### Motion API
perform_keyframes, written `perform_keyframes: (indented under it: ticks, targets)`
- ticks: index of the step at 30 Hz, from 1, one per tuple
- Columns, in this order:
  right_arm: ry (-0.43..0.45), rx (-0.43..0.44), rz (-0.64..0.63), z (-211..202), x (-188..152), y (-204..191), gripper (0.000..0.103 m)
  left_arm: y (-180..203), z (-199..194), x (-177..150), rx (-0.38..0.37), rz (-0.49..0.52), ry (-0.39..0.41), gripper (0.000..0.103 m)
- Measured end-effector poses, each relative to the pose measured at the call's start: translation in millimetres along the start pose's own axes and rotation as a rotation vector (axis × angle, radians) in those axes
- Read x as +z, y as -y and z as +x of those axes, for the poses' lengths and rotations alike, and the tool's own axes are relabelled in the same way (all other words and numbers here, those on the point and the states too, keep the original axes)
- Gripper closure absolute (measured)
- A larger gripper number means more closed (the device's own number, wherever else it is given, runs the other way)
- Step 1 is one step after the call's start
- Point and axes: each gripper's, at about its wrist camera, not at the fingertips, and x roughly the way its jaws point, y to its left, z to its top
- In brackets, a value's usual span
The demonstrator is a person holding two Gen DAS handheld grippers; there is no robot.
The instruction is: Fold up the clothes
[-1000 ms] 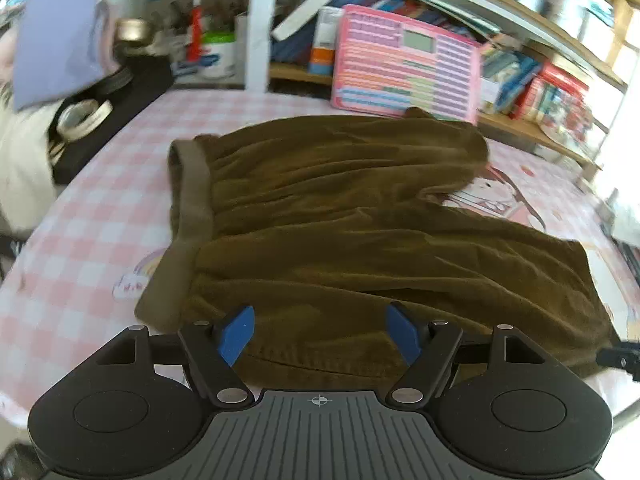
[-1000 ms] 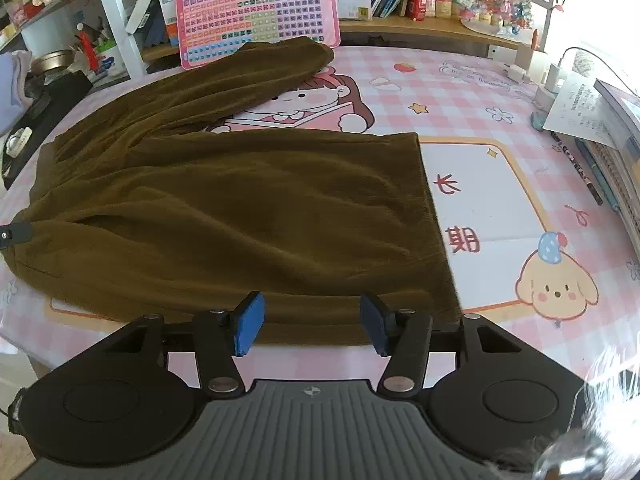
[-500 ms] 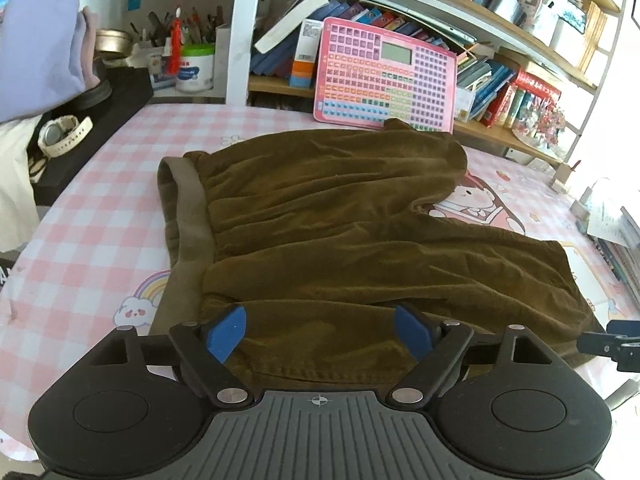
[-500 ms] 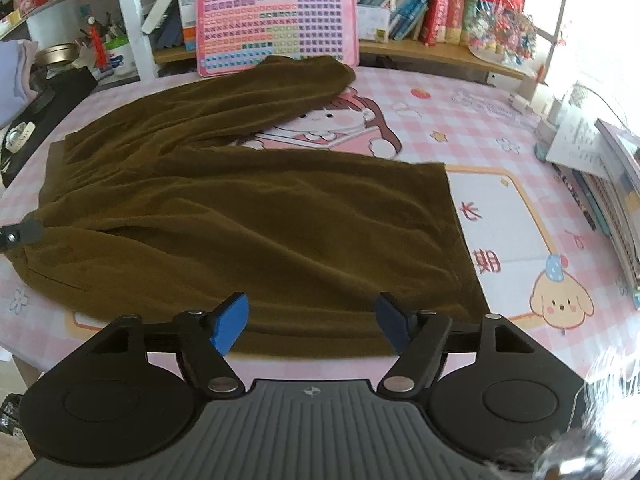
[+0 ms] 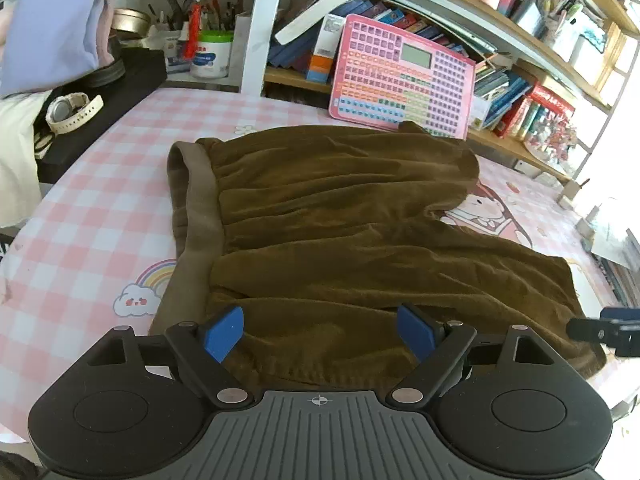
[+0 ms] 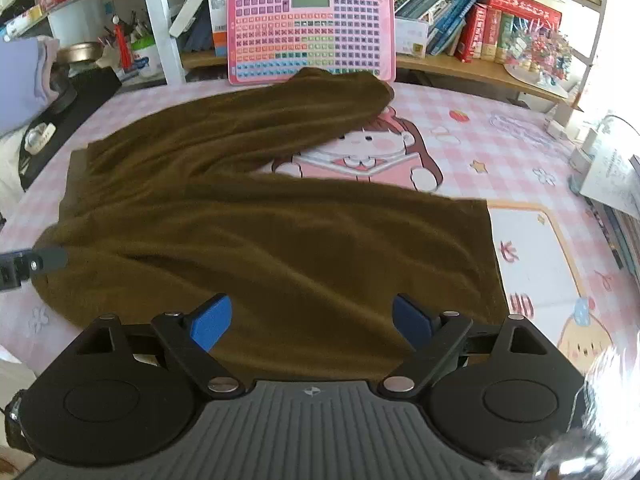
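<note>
A pair of brown corduroy trousers lies flat on the pink checked table, waistband to the left, two legs spread to the right. It also shows in the right wrist view. My left gripper is open and empty, above the near edge of the trousers close to the waistband. My right gripper is open and empty, above the near leg's lower edge. Each gripper's tip shows at the edge of the other's view.
A pink toy keyboard tablet leans against the bookshelf at the back, touching the far leg's hem. A black tray with a watch sits at the left. Books and papers lie at the right edge.
Both grippers have drawn back and risen from the trousers, and their jaws have opened wider. The trousers have not moved.
</note>
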Motion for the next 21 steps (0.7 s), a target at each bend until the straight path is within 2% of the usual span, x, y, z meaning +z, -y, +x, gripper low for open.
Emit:
perform_keyframes:
  ticks: [7, 13, 21]
  targets:
    - [0.018, 0.110, -0.042, 24.2, 33.9, 22.1, 0.015, 18.1, 16.9, 11.1, 0.073, -0.030, 0.000, 0.016]
    - [0.070, 0.212, -0.066, 47.0, 72.2, 62.9, 0.015, 48.5, 35.1, 28.7, 0.162, -0.091, 0.003, 0.016]
    - [0.091, 0.258, -0.198, 103.1, 139.0, 119.7, 0.015, 85.4, 51.7, 30.6, 0.228, -0.162, -0.052, 0.016]
